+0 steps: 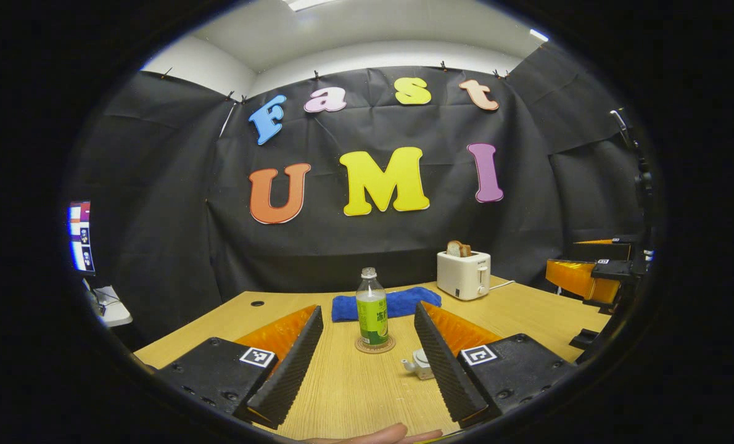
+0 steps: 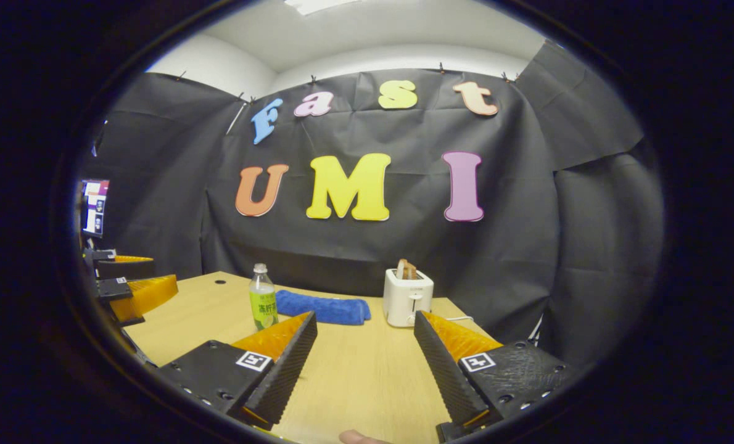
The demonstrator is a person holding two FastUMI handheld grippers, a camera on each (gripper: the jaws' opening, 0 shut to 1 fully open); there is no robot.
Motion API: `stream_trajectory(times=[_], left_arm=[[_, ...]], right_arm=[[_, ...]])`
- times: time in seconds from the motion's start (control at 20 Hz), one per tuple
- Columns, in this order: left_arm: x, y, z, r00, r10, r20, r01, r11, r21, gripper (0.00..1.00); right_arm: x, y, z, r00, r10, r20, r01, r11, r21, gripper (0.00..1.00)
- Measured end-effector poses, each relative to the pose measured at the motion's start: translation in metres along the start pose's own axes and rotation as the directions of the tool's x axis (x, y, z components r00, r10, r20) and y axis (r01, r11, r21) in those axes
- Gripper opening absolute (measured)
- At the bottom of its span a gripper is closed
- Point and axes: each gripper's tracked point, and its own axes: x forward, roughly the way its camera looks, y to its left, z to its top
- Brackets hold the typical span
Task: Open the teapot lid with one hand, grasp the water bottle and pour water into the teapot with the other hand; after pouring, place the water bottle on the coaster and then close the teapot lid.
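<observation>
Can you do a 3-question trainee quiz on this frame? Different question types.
1. True or false: the water bottle stands upright on the coaster.
2. Multiple choice: what lies behind the bottle on the table? A) a blue cloth B) a red plate C) a green sponge
3. Fill in: the toaster has ____ sticking out of its top.

Key
1. True. It is on the coaster, between the open jaws of the left gripper.
2. A, the blue cloth.
3. Bread. The right gripper is open too, holding nothing.
</observation>
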Motion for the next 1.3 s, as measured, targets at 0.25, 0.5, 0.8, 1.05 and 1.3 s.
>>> stream_trajectory(times=[0.25, 0.5, 0.8, 1.05, 1.3], left_arm=[[0.002, 0.004, -0.006, 1.0, 0.01, -0.022, -0.01, 1.0, -0.012, 0.93], [0.006, 0.004, -0.009, 0.999, 0.022, -0.025, -0.022, 1.0, -0.011, 0.93], [0.012, 0.014, -0.016, 0.997, 0.069, -0.035, -0.071, 0.997, -0.041, 0.94], [0.014, 0.015, -0.017, 0.997, 0.066, -0.039, -0.067, 0.997, -0.031, 0.93], [0.009, 0.013, -0.012, 0.998, 0.054, -0.03, -0.056, 0.997, -0.045, 0.93]], right_arm=[[0.003, 0.001, -0.003, 1.0, 0.001, -0.004, -0.001, 1.0, -0.005, 0.95], [0.006, -0.001, -0.007, 1.0, 0.002, -0.02, -0.002, 1.0, 0.004, 0.95], [0.013, -0.005, -0.015, 0.999, 0.004, -0.045, -0.003, 1.0, 0.025, 0.95], [0.02, -0.006, -0.024, 0.998, 0.004, -0.069, -0.001, 0.999, 0.04, 0.97], [0.02, 0.002, -0.028, 0.997, 0.011, -0.08, -0.01, 1.0, 0.022, 0.95]])
